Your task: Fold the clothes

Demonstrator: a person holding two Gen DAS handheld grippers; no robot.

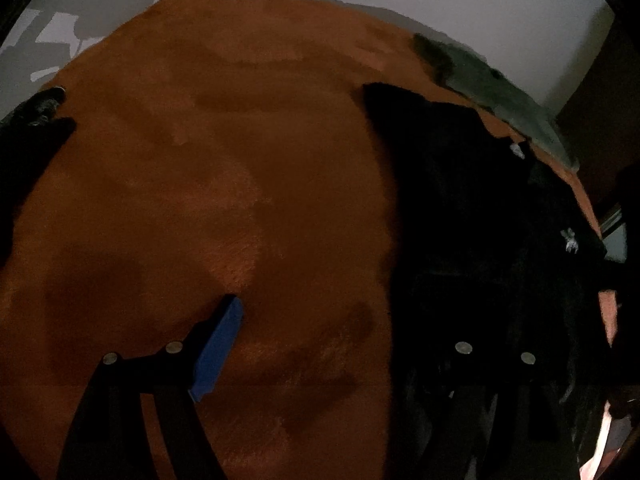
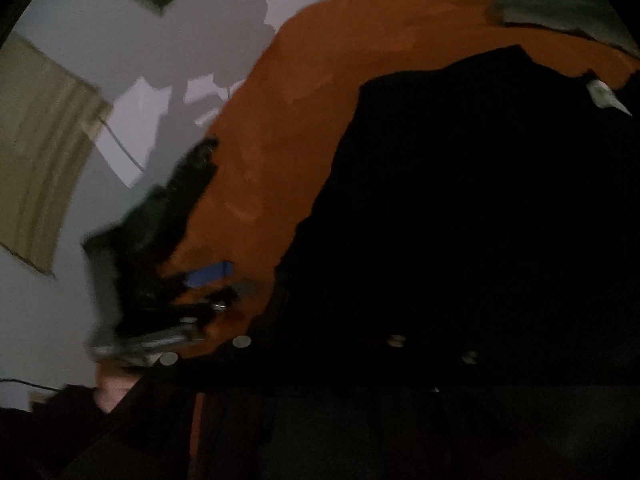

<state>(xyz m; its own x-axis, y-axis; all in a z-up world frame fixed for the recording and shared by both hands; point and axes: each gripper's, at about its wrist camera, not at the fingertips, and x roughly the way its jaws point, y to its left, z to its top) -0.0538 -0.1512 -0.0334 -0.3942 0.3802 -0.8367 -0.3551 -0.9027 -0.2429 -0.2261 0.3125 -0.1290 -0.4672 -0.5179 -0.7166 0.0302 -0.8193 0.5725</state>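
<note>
Bare orange blanket (image 1: 200, 160) lies open left of the black garment (image 1: 460, 200); grey cloth (image 1: 500, 84) crowds the far corner.

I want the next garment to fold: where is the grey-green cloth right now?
The grey-green cloth lies at the far right edge of the orange blanket, just beyond the black garment; in the right wrist view it sits top right.

A black garment (image 1: 460, 208) lies spread — perhaps rumpled — on the orange surface (image 1: 200, 160).

Black garment (image 1: 460, 208), orange blanket (image 1: 200, 160), grey-green cloth (image 1: 500, 84), blue claw pad (image 1: 218, 348)
</note>
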